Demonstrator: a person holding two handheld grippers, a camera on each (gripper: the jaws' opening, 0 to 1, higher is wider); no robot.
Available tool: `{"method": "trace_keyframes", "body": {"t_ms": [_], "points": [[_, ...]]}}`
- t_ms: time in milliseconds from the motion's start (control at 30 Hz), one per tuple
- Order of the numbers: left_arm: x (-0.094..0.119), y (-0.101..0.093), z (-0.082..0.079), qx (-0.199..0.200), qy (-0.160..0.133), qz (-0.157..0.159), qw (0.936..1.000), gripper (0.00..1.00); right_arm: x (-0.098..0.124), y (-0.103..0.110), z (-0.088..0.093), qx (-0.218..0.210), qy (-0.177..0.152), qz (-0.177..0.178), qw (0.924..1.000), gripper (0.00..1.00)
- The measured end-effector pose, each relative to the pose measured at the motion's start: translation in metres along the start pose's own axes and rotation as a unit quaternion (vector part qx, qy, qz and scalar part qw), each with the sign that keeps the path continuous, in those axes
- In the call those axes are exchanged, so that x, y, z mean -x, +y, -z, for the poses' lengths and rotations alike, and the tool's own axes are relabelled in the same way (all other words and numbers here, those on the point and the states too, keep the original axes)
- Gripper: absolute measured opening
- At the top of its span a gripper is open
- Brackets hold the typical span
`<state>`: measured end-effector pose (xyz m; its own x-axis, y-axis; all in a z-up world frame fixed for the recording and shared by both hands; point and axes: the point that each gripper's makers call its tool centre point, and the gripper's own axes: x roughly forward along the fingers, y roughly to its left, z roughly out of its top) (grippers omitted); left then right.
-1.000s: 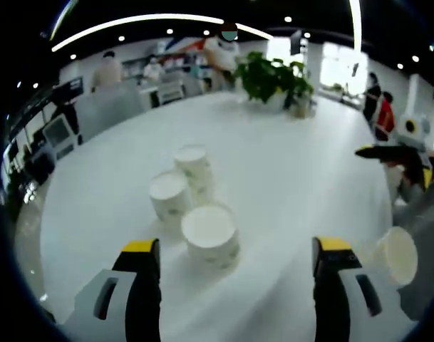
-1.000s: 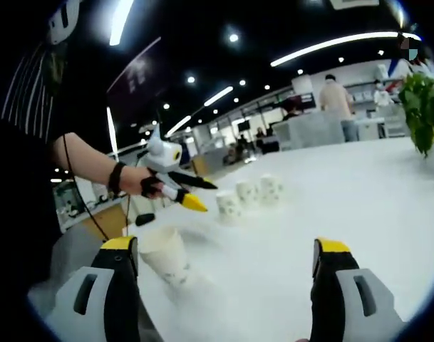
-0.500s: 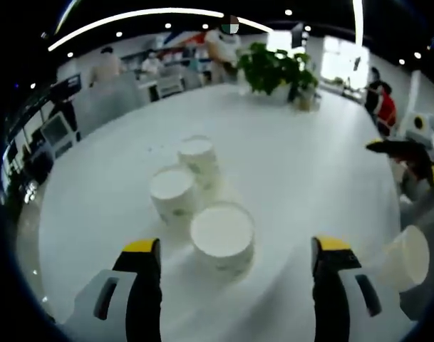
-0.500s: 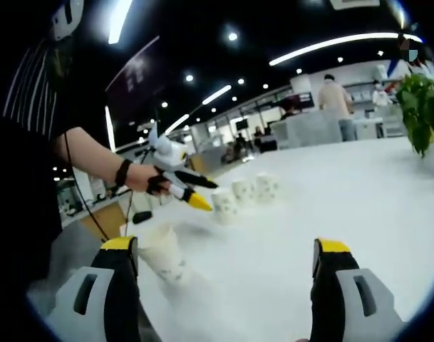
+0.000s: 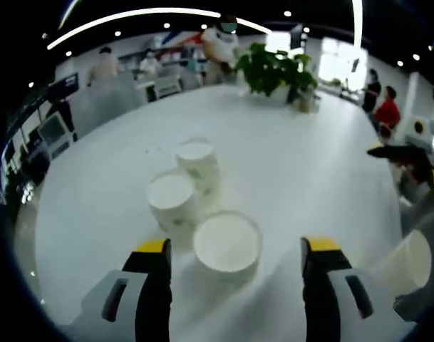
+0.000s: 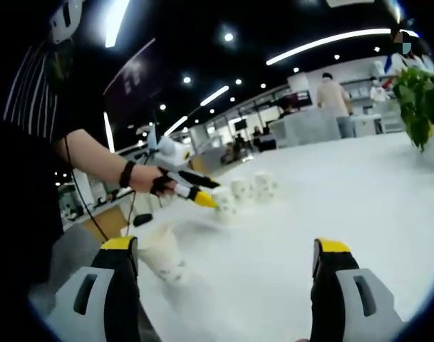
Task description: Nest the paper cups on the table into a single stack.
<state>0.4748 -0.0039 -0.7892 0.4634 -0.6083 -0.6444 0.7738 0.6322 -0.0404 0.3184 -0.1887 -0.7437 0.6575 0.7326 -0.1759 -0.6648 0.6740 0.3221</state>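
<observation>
Three white paper cups stand upright in a cluster on the white table [image 5: 309, 164]. The nearest cup [image 5: 227, 244] sits between the tips of my open left gripper [image 5: 236, 246], with a gap on each side. Behind it stand a second cup [image 5: 172, 201] and a third cup [image 5: 197, 162]. A fourth cup [image 5: 409, 260] leans at the right edge. In the right gripper view that cup [image 6: 163, 260] is just ahead of the left jaw of my open right gripper [image 6: 225, 246]. The left gripper [image 6: 202, 198] reaches the cluster [image 6: 241, 191].
A potted plant [image 5: 277, 71] stands at the far side of the table, also at the right of the right gripper view as the plant [image 6: 420, 107]. A person's arm [image 6: 95, 160] holds the left gripper. People and desks fill the background. The table's rounded edge [image 5: 38, 235] curves on the left.
The left gripper has moved forward and down over the nearest cup, which now lies between its jaw tips. The right gripper has hardly moved.
</observation>
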Motion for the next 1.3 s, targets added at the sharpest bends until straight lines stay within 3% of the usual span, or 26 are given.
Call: {"method": "trace_keyframes", "body": {"t_ms": [567, 667, 833, 967, 1133, 1300], "points": [[-0.008, 0.000, -0.001, -0.010, 0.014, 0.011, 0.9998, 0.56, 0.003, -0.002, -0.002, -0.012, -0.006, -0.001, 0.9999, 1.00], [-0.008, 0.003, -0.007, -0.002, 0.001, 0.005, 1.0000, 0.54, 0.004, -0.003, -0.004, -0.011, -0.008, 0.000, 0.9999, 1.00], [-0.009, 0.005, -0.006, 0.000, 0.005, 0.006, 1.0000, 0.52, 0.004, -0.005, -0.009, -0.010, -0.015, 0.005, 0.9998, 1.00], [-0.009, 0.003, -0.004, 0.007, 0.011, 0.013, 0.9998, 0.44, 0.002, -0.005, -0.010, -0.012, -0.016, 0.003, 0.9998, 1.00], [-0.007, 0.002, 0.002, -0.026, 0.024, 0.014, 0.9993, 0.39, 0.001, -0.005, -0.009, -0.013, -0.015, 0.003, 0.9998, 1.00], [-0.006, 0.002, 0.002, -0.028, 0.024, 0.014, 0.9992, 0.38, 0.001, -0.006, -0.010, -0.022, -0.021, 0.006, 0.9995, 1.00]]}}
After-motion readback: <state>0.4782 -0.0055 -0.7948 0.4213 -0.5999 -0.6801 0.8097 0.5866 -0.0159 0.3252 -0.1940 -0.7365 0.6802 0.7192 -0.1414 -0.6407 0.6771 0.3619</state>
